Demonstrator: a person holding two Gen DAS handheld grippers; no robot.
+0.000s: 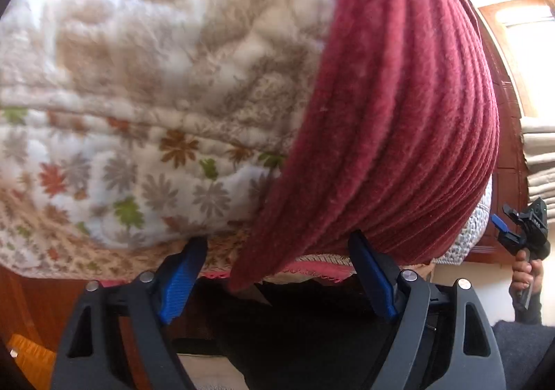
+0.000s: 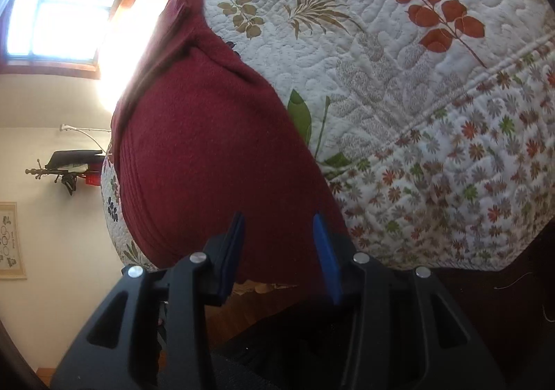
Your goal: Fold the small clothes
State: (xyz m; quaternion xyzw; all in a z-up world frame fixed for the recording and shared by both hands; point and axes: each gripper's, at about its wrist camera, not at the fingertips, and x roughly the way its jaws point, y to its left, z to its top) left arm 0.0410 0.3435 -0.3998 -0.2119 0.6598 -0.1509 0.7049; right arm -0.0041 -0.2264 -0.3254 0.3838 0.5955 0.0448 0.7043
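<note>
A maroon ribbed knit garment (image 1: 399,119) lies flat on the flower-printed quilt (image 1: 145,77) and reaches down to the bed's near edge. My left gripper (image 1: 277,272) stands wide open at that edge, with the garment's lower left corner hanging between its blue pads (image 1: 180,279) without being pinched. In the right wrist view the same garment (image 2: 208,147) spreads up and left over the quilt (image 2: 433,112). My right gripper (image 2: 279,251) is open, its fingers set either side of the garment's near hem. From the left wrist view, that right gripper (image 1: 527,230) shows at the far right, held by a hand (image 1: 523,275).
The quilt hangs over the bed's near edge, with a wooden bed frame (image 1: 506,133) beside it. A bright window (image 2: 52,8), a wall coat rack (image 2: 66,168) and a framed picture (image 2: 10,240) lie to the left. Dark clothing of the person (image 2: 312,338) fills the space below the grippers.
</note>
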